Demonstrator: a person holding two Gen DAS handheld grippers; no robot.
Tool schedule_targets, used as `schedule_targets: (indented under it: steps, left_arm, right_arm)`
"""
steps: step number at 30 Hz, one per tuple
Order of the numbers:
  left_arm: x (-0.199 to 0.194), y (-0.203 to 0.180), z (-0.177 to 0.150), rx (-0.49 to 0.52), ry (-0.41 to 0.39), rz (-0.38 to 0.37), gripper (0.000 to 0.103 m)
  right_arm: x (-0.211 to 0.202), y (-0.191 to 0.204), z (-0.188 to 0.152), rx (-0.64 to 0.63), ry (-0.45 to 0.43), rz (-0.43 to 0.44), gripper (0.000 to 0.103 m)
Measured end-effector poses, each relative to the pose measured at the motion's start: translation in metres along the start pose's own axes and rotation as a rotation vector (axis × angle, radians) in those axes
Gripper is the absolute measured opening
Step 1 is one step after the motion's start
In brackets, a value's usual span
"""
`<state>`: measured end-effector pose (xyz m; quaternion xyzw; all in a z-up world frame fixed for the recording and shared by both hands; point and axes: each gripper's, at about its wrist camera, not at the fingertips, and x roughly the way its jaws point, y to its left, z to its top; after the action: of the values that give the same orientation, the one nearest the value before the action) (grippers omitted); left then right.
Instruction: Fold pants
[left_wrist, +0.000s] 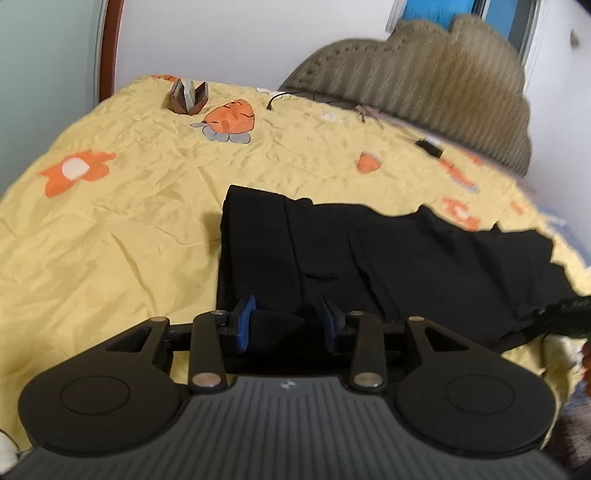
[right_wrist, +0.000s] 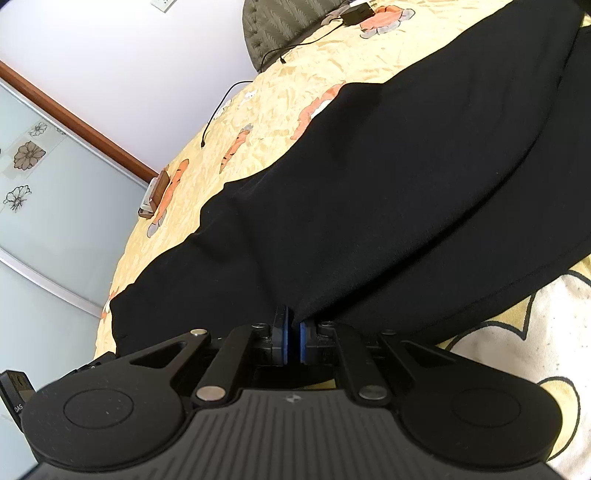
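Pinching black pants (right_wrist: 369, 203) on yellow bedspread (left_wrist: 110, 229), right gripper (right_wrist: 294, 338) clamped, left gripper (left_wrist: 288, 325) part-open around fabric.

Black hand-held gripper (left_wrist: 288, 325), blue pads (left_wrist: 244, 325), silver pins

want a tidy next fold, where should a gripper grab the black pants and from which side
Grip the near edge of the black pants, coming in low from the bed's front side. The cloth lies flat on the yellow bedspread and only that hem offers a pinchable lip. The right gripper already pinches it; the left gripper straddles a bunched fold of it.
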<state>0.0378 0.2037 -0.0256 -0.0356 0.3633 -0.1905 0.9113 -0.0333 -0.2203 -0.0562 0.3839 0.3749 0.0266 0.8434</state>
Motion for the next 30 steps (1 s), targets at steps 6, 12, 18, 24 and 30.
schedule_targets:
  steps: [6,12,18,24,30]
  left_arm:
    - [0.004,-0.009,0.003,0.017,0.030,0.069,0.036]
    - [0.004,-0.011,0.003,0.013,0.039,0.095,0.037]
    - [0.004,-0.009,0.002,0.007,0.047,0.100,0.038]
    - [0.002,-0.005,-0.003,-0.013,0.052,0.102,0.041]
    - [-0.009,0.003,-0.008,-0.041,0.045,0.187,0.041]
  right_arm:
    - [-0.001,0.001,0.000,0.004,0.005,0.000,0.005]
    - [-0.004,0.008,-0.002,-0.015,-0.002,-0.013,0.005]
    - [-0.005,0.007,-0.004,-0.012,-0.011,-0.020,0.005]
    - [-0.003,0.007,-0.006,-0.016,-0.018,-0.037,0.005]
    - [-0.006,0.004,-0.007,0.003,-0.026,-0.027,0.005]
